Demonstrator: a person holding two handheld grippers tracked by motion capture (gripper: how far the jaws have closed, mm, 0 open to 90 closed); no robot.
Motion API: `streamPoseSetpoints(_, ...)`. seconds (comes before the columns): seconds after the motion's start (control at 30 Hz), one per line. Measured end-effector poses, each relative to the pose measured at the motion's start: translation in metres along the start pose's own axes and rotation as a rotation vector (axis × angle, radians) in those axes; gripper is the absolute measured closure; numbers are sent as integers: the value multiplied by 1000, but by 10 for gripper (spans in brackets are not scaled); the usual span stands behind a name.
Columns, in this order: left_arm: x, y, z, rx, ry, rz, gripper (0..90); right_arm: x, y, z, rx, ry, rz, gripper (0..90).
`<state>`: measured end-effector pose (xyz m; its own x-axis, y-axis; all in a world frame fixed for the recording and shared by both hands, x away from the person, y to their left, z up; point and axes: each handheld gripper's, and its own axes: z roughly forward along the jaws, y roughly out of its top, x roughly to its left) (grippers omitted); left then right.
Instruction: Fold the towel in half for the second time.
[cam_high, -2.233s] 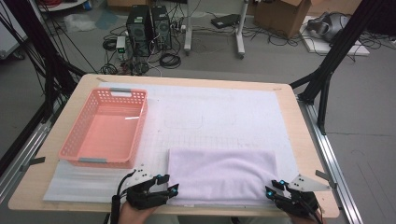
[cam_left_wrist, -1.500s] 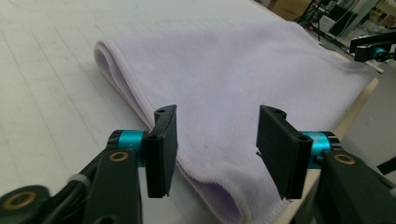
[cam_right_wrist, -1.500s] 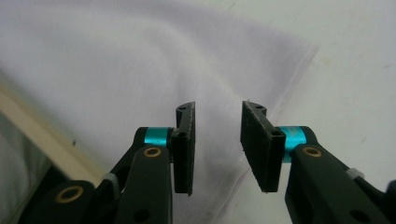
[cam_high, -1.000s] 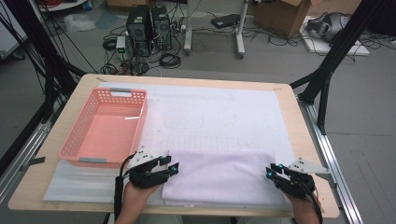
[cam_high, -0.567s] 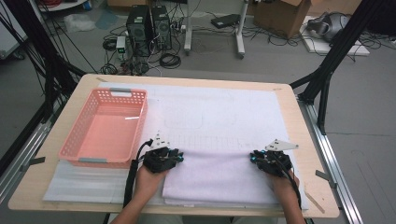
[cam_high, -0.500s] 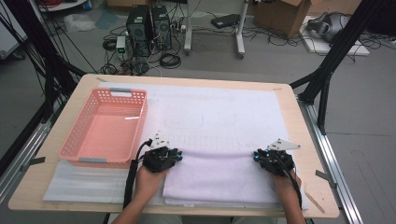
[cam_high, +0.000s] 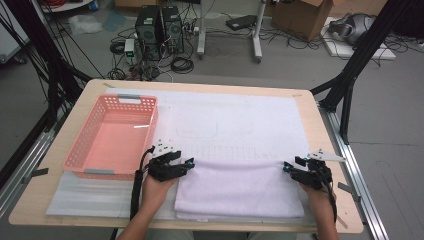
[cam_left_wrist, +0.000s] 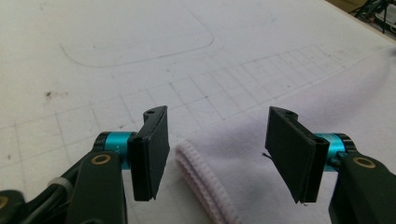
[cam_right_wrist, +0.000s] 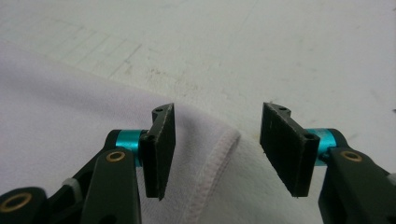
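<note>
Folded over since a couple seconds back: near edge of the towel (cam_high: 240, 187) carried forward, now a doubled rectangle at the bench (cam_high: 310, 107) front. Left claw (cam_high: 187, 164) and right claw (cam_high: 287, 166) just opened, released, corners between jaws. Fold looks done

A pink basket (cam_high: 112, 137) sits on the white mat (cam_high: 240, 115) (left side), computer towers (cam_high: 160, 22) beyond.

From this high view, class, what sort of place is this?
Probably a lab or workshop rigged for recording: desktop computer towers and loose cables on the floor, a black metal frame around the wooden table, cardboard boxes behind.
</note>
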<state>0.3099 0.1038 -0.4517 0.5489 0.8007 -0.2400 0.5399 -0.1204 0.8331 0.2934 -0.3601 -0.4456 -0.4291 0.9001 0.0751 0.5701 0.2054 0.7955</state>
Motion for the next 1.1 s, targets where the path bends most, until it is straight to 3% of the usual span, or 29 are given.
streamPoseSetpoints(0.1,4,1,4,48,-37,-37,428,1,0,8,41,27,-14,501)
streamPoseSetpoints(0.13,4,1,6,95,-48,-33,517,-1,0,8,46,35,-12,504)
streamPoseSetpoints(0.17,3,2,6,100,-35,-5,577,-2,0,8,48,37,-4,523)
streamPoseSetpoints(0.2,3,2,6,114,-67,-3,706,-4,-1,8,50,49,9,568)
streamPoseSetpoints(0.23,3,2,6,115,-69,-12,747,-5,-1,7,52,58,12,651)
streamPoseSetpoints(0.27,3,3,6,112,-67,-9,764,-5,-1,6,53,83,23,743)
streamPoseSetpoints(0.33,3,3,4,101,-63,-14,780,-2,0,5,51,84,8,797)
streamPoseSetpoints(0.53,1,18,-1,-29,-1,7,796,-2,9,-2,-54,2,-27,809)
streamPoseSetpoints(0.63,3,27,5,-53,38,31,797,-1,19,2,-85,-48,-49,808)
streamPoseSetpoints(0.8,11,33,20,-71,74,5,797,-4,34,17,-86,-98,-58,807)
streamPoseSetpoints(0.93,15,28,26,-49,51,-5,763,-7,36,29,-58,-112,-52,777)
streamPoseSetpoints(1.03,14,28,20,-62,19,2,664,-5,35,29,-50,-136,-41,614)
streamPoseSetpoints(1.1,11,29,15,-60,-7,3,579,-5,34,23,-66,-132,-34,588)
